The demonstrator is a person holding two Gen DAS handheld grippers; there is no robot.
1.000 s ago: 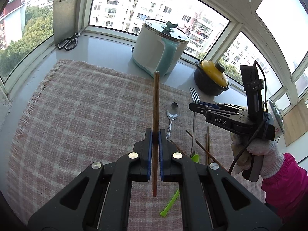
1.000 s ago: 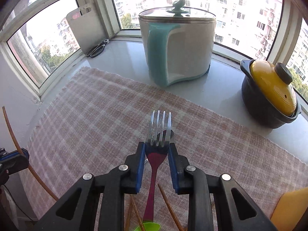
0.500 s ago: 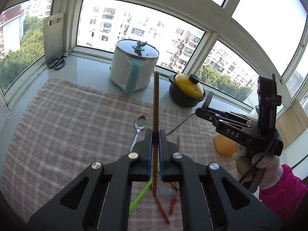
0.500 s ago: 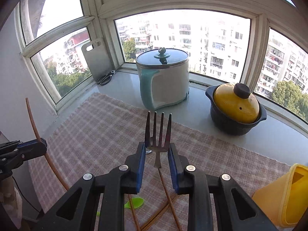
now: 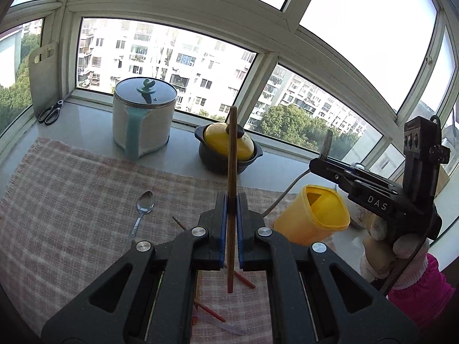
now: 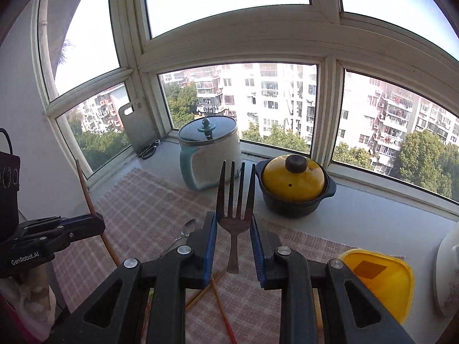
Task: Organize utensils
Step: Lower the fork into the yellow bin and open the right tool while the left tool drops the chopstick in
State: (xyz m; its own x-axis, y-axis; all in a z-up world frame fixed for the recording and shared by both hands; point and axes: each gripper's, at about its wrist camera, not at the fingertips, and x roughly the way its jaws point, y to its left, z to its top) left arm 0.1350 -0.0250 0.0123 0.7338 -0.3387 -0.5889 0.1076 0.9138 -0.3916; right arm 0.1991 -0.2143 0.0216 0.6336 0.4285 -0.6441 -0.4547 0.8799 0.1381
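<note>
Hiding fork [image 6: 235,220] handle's lower end: right claw [image 6: 233,246]; grip unclear.

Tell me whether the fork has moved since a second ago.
Yes. The fork, clamped in the right gripper, has risen off the cloth; its tines now overlap the pots.

1. A cloth [image 5: 71,189] covers the desk [image 5: 94,132].
2. Behind the cloth, along the window edge, a kettle [image 5: 143,117] stands left of a casserole [image 5: 226,149].
3. Scissors [image 5: 50,111] and a board [image 5: 43,80] occupy the far left corner.
4. A spoon [image 5: 142,212] and loose chopsticks [image 6: 221,306] lie on the cloth.
5. A tub [image 5: 315,220] stands at the cloth's right edge.
</note>
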